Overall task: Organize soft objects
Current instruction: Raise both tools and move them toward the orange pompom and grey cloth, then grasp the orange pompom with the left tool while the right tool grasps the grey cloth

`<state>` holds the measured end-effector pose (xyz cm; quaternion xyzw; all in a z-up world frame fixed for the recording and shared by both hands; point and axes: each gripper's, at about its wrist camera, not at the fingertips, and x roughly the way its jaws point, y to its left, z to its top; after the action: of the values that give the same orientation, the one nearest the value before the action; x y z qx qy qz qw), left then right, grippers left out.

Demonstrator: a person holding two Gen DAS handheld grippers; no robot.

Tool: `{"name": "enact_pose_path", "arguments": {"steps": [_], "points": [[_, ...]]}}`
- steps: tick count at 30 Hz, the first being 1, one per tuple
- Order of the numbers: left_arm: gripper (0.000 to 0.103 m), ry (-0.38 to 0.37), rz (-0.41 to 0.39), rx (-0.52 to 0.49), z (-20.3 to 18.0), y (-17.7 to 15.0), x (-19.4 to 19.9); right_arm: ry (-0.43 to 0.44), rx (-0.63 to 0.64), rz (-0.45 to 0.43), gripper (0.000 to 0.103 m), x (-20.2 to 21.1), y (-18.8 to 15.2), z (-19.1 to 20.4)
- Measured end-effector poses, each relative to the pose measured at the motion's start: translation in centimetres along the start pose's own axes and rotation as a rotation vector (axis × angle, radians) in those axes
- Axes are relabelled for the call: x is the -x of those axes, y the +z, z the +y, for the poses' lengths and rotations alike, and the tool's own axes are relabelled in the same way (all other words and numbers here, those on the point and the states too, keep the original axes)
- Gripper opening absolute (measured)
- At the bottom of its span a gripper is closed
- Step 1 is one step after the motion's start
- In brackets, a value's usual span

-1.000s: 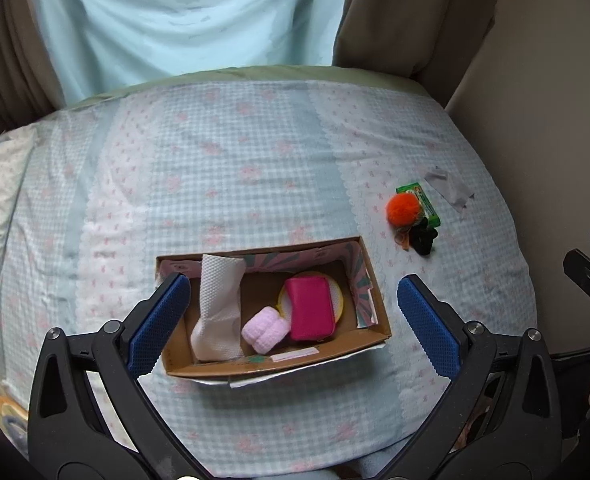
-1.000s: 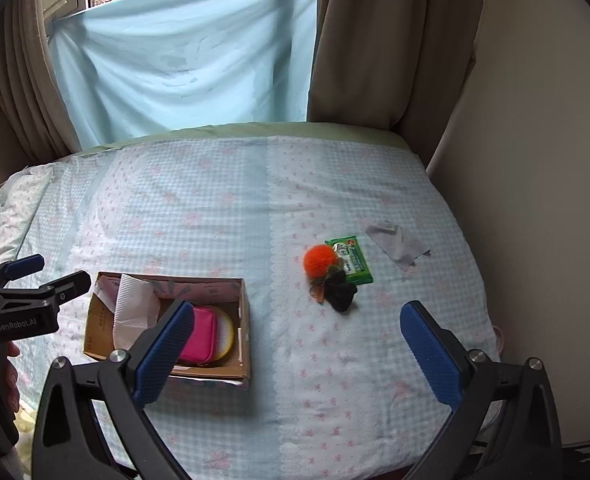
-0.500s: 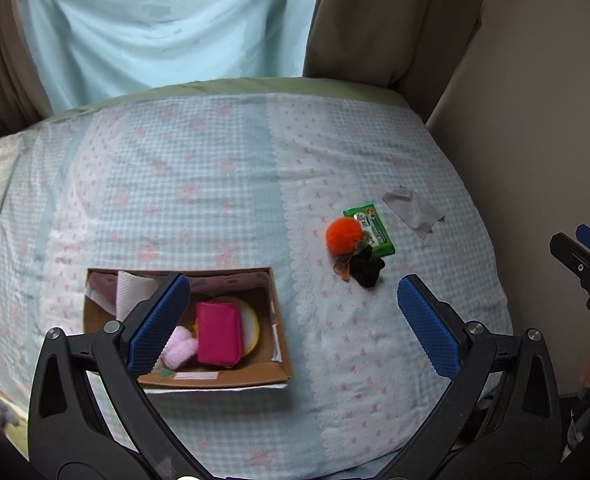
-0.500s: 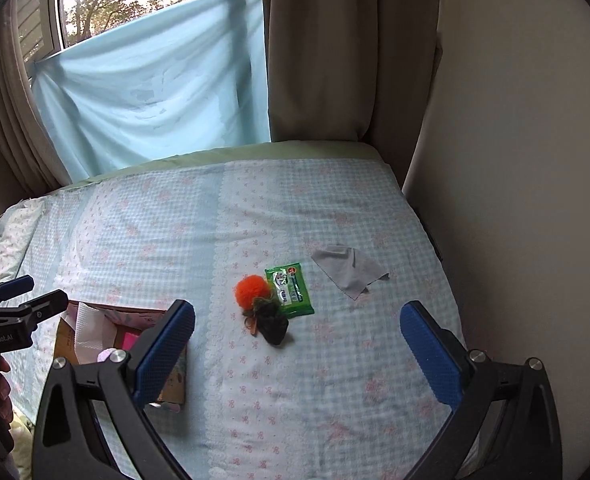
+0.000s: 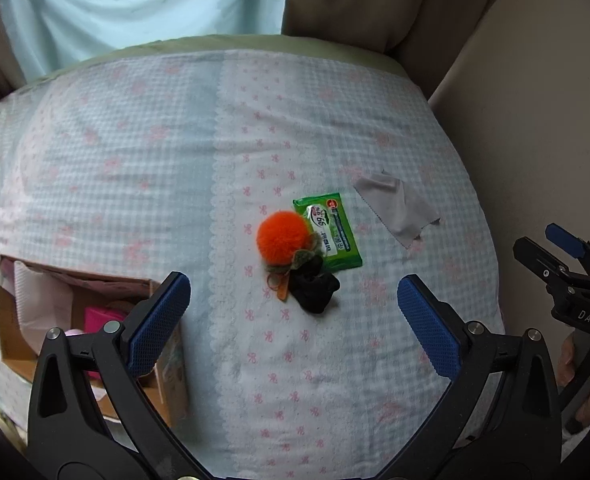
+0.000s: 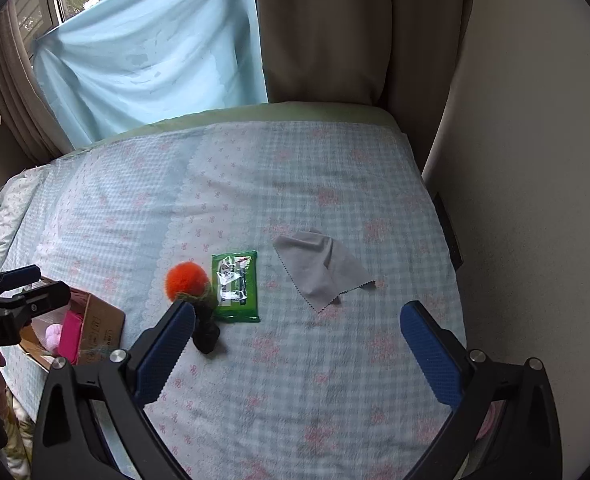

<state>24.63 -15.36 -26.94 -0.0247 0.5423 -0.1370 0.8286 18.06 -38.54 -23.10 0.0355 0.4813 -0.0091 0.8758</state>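
Note:
An orange pompom (image 5: 283,236) lies on the checked bedspread beside a green wipes pack (image 5: 331,234), a black soft item (image 5: 315,290) and a grey cloth (image 5: 397,208). My left gripper (image 5: 295,312) is open and empty, just in front of the black item. A cardboard box (image 5: 11,354) at the left holds a white towel (image 5: 41,300) and a pink pouch (image 5: 103,316). In the right wrist view my right gripper (image 6: 299,344) is open and empty, short of the grey cloth (image 6: 319,268), with the pompom (image 6: 187,280), wipes pack (image 6: 235,286) and box (image 6: 99,320) to its left.
The bed meets a beige wall (image 6: 535,160) on the right. Curtains (image 6: 323,28) and a pale blue sheet (image 6: 151,52) hang behind it. The bedspread (image 6: 255,184) runs to the far edge. The other gripper shows at each view's side.
Both grippers have swung to the right, away from the box and toward the pompom cluster and grey cloth. The box has slid to the left edge of both views. Jaws stay open.

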Motion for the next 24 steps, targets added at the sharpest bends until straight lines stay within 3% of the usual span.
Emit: {"name": "enact_pose_path", "arguments": {"steps": [9,19,24], "points": [[0.103,-0.030,0.048,0.070,0.8,-0.4,-13.2,0.000,-0.051,0.037,0.102,-12.8,-1.8,-3.5],[0.100,-0.068,0.039,0.120,2.9,-1.3,-20.6,-0.031,-0.008,0.046,0.102,-22.9,-3.2,-4.4],[0.081,-0.113,0.065,0.148,3.6,-1.6,-22.1,-0.060,0.008,0.017,0.101,-24.7,-2.7,-4.4]]}}
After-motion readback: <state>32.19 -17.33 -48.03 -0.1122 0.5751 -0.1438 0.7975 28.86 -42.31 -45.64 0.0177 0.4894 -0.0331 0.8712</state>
